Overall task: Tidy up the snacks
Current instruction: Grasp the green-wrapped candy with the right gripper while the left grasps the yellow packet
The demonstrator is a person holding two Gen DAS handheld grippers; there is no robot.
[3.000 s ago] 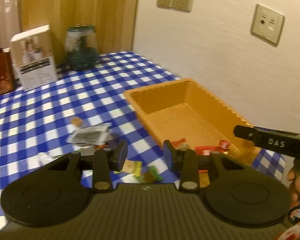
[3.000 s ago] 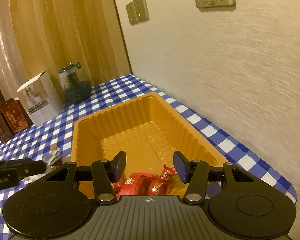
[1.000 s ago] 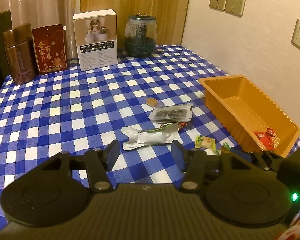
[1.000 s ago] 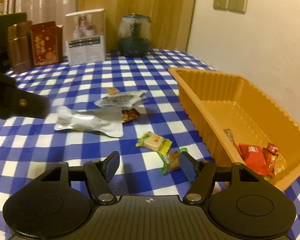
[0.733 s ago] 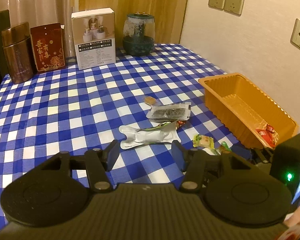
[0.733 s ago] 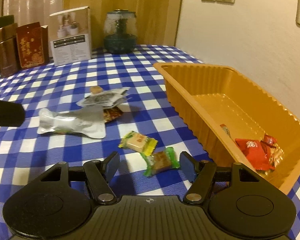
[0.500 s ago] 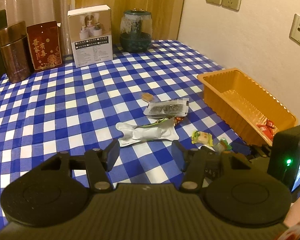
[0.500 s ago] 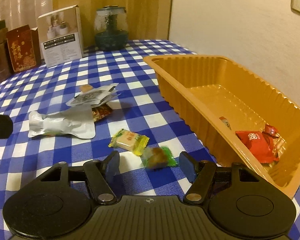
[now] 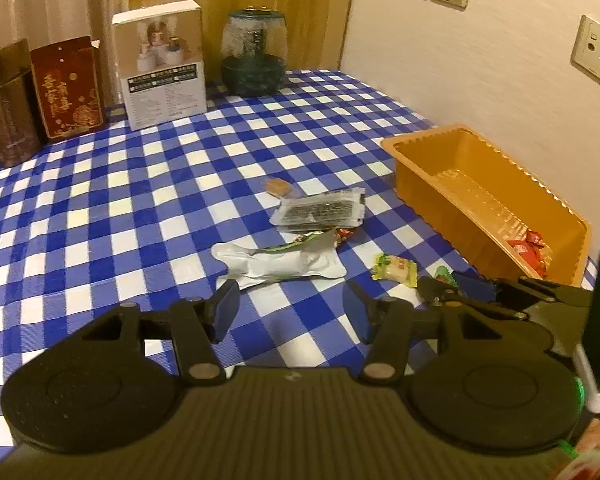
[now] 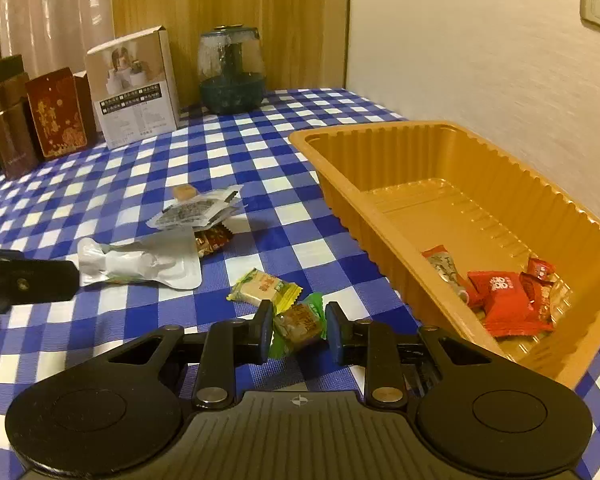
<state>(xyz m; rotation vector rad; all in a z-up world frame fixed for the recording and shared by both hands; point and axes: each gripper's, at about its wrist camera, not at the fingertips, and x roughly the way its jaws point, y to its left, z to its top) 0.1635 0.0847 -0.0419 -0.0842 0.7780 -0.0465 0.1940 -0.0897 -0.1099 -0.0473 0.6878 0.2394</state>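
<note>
My right gripper is closing its jaws, and the pads pinch a green-wrapped candy lying on the checked cloth just left of the orange tray. From the left wrist view, the same gripper and candy sit by the tray's near corner. Red snack packs lie in the tray's near end. A yellow-green candy rests just beyond the held one. My left gripper is open and holds nothing, just short of a white pouch.
Beyond the pouch lie a dark flat packet, a small brown candy and a red-brown sweet. A white box, a glass jar and dark red tins line the back. The wall runs along the right.
The right gripper's jaws, wide apart before, have come together onto the green-wrapped candy after it moved up to it. The left gripper has stayed open and nearly still.
</note>
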